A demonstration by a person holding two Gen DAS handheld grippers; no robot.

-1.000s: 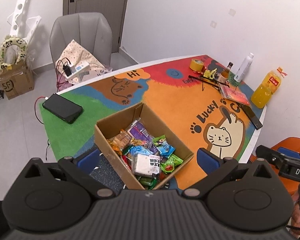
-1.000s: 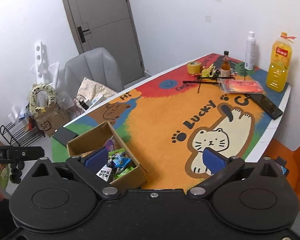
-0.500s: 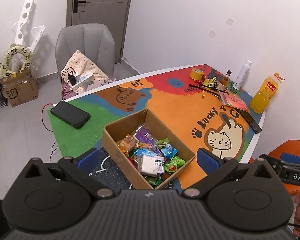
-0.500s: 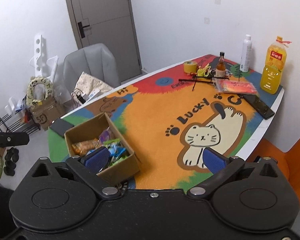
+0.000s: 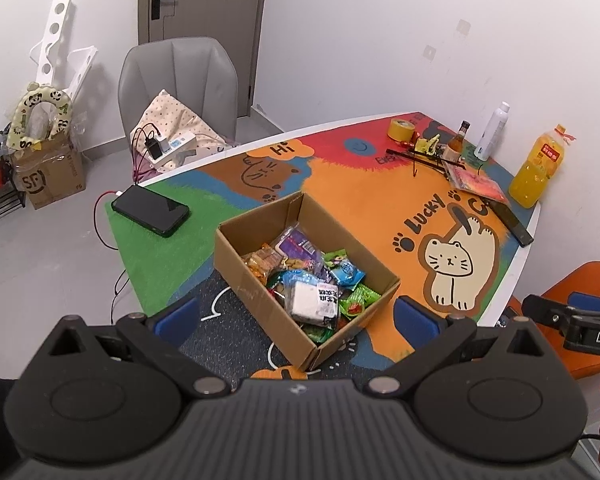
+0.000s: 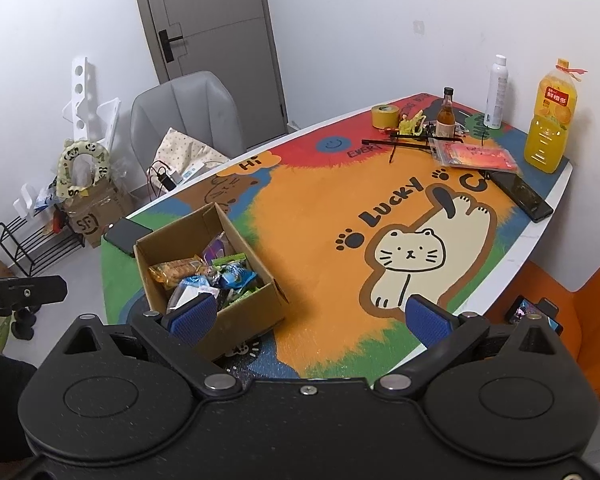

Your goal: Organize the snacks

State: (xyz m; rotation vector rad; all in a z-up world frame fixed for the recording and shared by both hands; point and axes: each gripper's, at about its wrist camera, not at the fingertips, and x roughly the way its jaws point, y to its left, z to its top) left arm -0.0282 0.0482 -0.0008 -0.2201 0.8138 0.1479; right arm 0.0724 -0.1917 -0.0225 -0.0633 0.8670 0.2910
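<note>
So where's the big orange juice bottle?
The juice bottle stands at the far right corner of the table in the right wrist view, against the wall, just right of the white spray bottle.

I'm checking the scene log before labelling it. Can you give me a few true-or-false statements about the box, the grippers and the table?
1. The cardboard box holds snack packets. True.
2. The left hand-held gripper is shut on a packet. False: its jaws are open and empty, above the box.
3. The right hand-held gripper is open. True.
4. The orange juice bottle lies on its side. False: it stands upright at the far table edge.
5. A black phone lies on the green part of the table mat. True.
</note>
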